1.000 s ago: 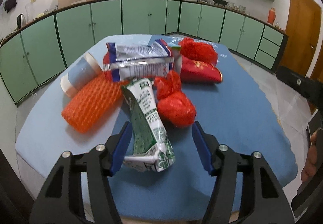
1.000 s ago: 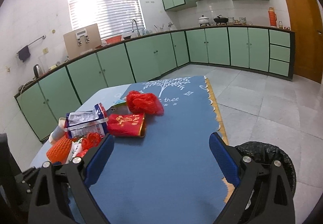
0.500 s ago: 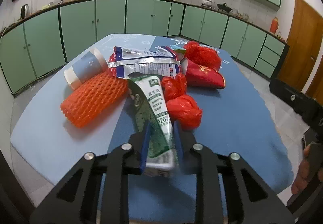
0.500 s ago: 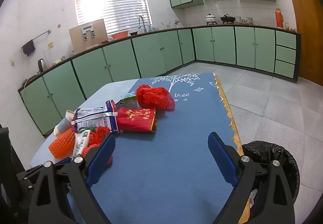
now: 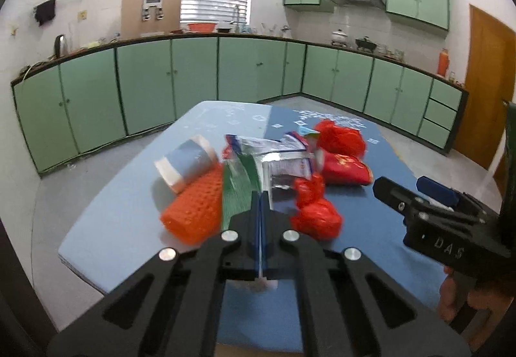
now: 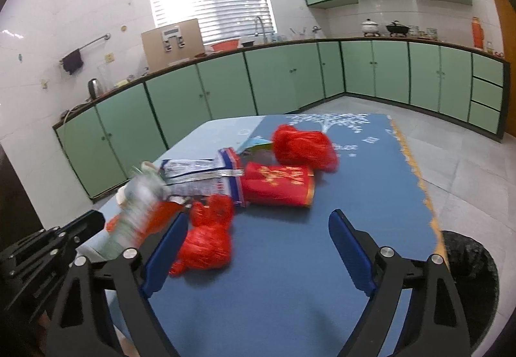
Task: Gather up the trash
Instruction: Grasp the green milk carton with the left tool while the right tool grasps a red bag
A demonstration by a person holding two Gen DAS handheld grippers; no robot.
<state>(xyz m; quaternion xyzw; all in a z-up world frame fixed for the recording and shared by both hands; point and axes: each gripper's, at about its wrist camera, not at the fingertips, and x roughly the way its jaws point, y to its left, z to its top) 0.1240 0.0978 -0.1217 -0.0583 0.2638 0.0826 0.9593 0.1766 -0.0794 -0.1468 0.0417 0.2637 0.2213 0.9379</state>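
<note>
Left gripper (image 5: 262,205): lower centre of the left view; the two blue pads are pressed together, pinching a flattened green-and-white carton (image 5: 238,189).
Carton: blurred; it rises from the pads toward the upper left of them, and a white scrap of it pokes out beneath the pads. In the right view the same carton (image 6: 137,208) shows at left centre, tilted, above the dark body of the left tool.
Right gripper (image 6: 254,247): lower centre of the right view; jaws spread wide and closing slightly, the pads pressing on nothing.
Near red bag (image 6: 208,237): crumpled, lying on the table just inside the left pad of the right gripper — whether it touches the pad cannot be told. In the left view it sits just right of the shut pads.
Orange foam net (image 5: 196,208): on the table left of the carton, at centre left of the left view.
Paper cup (image 5: 185,165): on its side behind the net.
Silver snack wrapper (image 6: 206,178): centre of the right view, beyond the near red bag.
Red packet (image 6: 279,184): just right of the wrapper, lying flat.
Far red bag (image 6: 303,147): behind the packet, upper centre of the pile.
Table (image 6: 354,196): blue cloth — bare area right of the pile.
Bin (image 6: 467,263): black-lined, on the floor at the lower right edge of the right view, beside the table's corner.
</note>
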